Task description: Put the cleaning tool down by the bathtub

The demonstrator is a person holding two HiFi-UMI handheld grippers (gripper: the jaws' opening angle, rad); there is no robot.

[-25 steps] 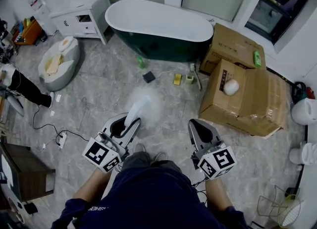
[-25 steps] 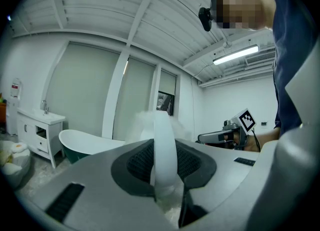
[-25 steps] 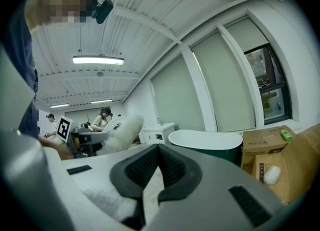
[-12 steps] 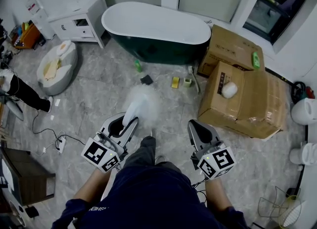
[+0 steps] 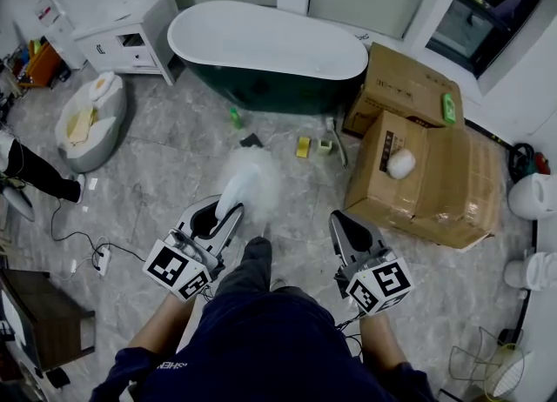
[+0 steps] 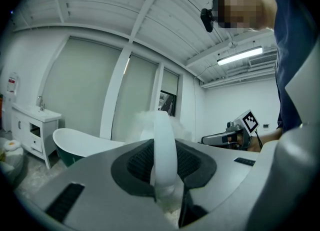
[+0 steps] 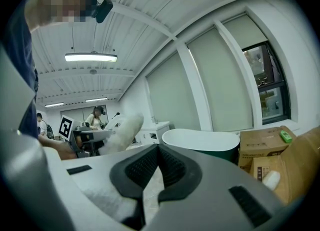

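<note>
Left gripper is clamped on the duster's white handle, its fluffy head over the floor, well short of the tub; right gripper is closed, empty; released early, the duster lands far off (or knocks the bottle there).

Grey marbled floor, white vanity (top left), cardboard boxes.
</note>
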